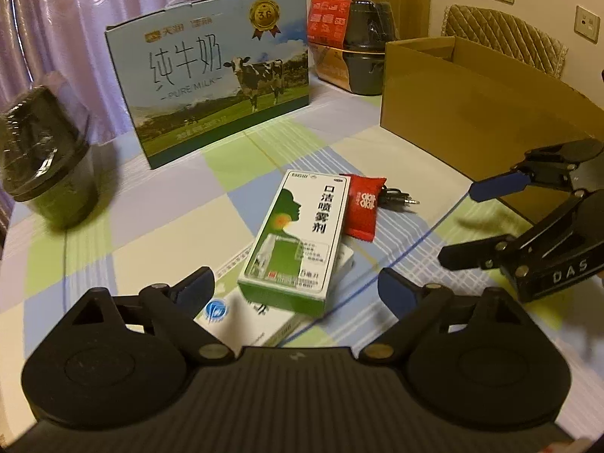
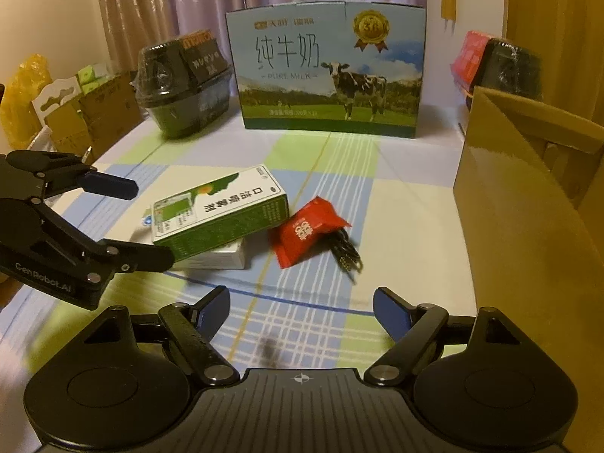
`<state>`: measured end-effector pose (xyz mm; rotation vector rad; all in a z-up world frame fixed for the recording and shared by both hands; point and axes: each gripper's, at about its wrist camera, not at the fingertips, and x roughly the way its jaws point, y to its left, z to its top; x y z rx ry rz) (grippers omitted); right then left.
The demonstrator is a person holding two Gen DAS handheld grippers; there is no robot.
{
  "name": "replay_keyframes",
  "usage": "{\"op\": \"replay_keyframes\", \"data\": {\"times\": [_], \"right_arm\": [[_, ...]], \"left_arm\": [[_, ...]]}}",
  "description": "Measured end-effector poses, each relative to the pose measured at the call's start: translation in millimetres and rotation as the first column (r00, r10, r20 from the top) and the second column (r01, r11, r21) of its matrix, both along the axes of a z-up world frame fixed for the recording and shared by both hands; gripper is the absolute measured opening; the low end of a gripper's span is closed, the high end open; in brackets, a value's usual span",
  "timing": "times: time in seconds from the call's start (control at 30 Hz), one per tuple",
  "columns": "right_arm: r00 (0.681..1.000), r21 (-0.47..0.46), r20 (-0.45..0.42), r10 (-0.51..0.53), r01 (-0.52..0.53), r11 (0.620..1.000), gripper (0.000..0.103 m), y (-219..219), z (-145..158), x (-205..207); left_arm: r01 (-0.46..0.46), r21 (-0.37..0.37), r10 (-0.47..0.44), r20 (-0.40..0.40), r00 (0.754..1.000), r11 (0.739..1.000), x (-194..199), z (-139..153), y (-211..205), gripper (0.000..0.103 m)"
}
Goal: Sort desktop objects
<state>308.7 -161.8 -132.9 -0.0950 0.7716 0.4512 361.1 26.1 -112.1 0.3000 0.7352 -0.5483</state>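
Nearest, both tongs are open w/ nothing in them: left tongs [image 1: 294, 287] just in front of the boxes, right tongs [image 2: 302, 311] over bare surface [image 2: 407, 226]. Next, green box [image 1: 298, 234] on a white box [image 1: 245, 321], red packet [image 1: 364, 205] & black plug [image 1: 400, 198] all lie unsorted. Far right, the cardboard box [image 1: 453, 105] looks empty, so I think sorting's barely begun.
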Motion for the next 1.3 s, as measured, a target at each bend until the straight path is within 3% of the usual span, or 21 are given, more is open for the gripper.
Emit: {"op": "replay_keyframes", "data": {"times": [0.2,0.3,0.43,0.67,0.9,0.97,1.17,1.3], "right_arm": [[1.0,-0.019,0.011,-0.022,0.023,1.0,0.081,2,-9,16],[0.999,-0.024,0.02,-0.031,0.031,0.999,0.081,4,-13,23],[0.999,-0.019,0.035,-0.041,0.042,0.999,0.081,7,-16,30],[0.995,0.04,0.028,-0.101,0.1,0.994,0.08,5,-22,55],[0.992,0.071,0.004,-0.124,0.123,0.99,0.08,16,-25,78],[0.994,0.061,-0.003,-0.114,0.114,0.992,0.079,21,-29,84],[0.997,0.016,-0.014,-0.077,0.078,0.997,0.056,30,-38,91],[0.999,-0.011,-0.005,-0.043,0.043,0.999,0.031,29,-39,82]], "left_arm": [[-0.007,-0.014,0.007,-0.012,1.0,1.0,15,-9,-8,0.073],[-0.03,-0.037,0.029,-0.025,0.999,0.999,18,-12,-8,0.055],[-0.095,-0.076,0.093,-0.032,0.995,0.993,14,-13,-4,0.052],[-0.258,-0.126,0.255,-0.041,0.966,0.958,2,-11,5,0.052],[-0.267,-0.126,0.265,-0.035,0.964,0.955,2,-12,6,0.052],[-0.271,-0.12,0.269,-0.028,0.963,0.955,2,-13,4,0.061],[-0.239,-0.108,0.238,-0.016,0.971,0.965,8,-17,1,0.062],[-0.234,-0.097,0.235,-0.009,0.972,0.967,9,-18,-3,0.055]]}}
